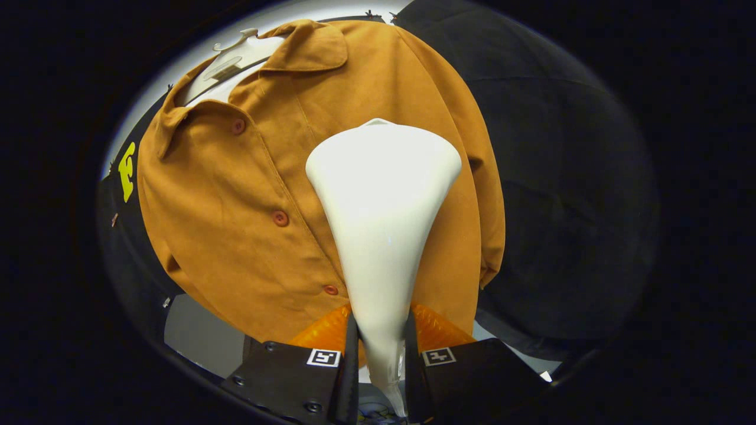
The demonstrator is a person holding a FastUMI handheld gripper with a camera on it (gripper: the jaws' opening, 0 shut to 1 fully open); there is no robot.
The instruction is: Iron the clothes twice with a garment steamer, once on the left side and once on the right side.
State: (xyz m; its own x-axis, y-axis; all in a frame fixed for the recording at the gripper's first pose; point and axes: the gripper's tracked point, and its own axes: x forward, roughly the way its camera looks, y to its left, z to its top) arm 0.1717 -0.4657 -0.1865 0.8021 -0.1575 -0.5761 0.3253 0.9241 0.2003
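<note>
A brown button-up shirt [236,212] hangs on a white hanger [233,59] against the booth's black wall. My gripper [381,336] is shut on the narrow handle of a white garment steamer [384,195], both fingers pressing its sides. The steamer's wide head flares out beyond the fingers and lies over the shirt's right half, just right of the button placket [280,218]. Whether the head touches the cloth cannot be told. The shirt behind the head is hidden.
Black cloth wall [567,206] spreads to the right of the shirt. A pale grey surface [201,333] shows below the shirt's hem on the left. A bright white strip [307,12] runs above the hanger.
</note>
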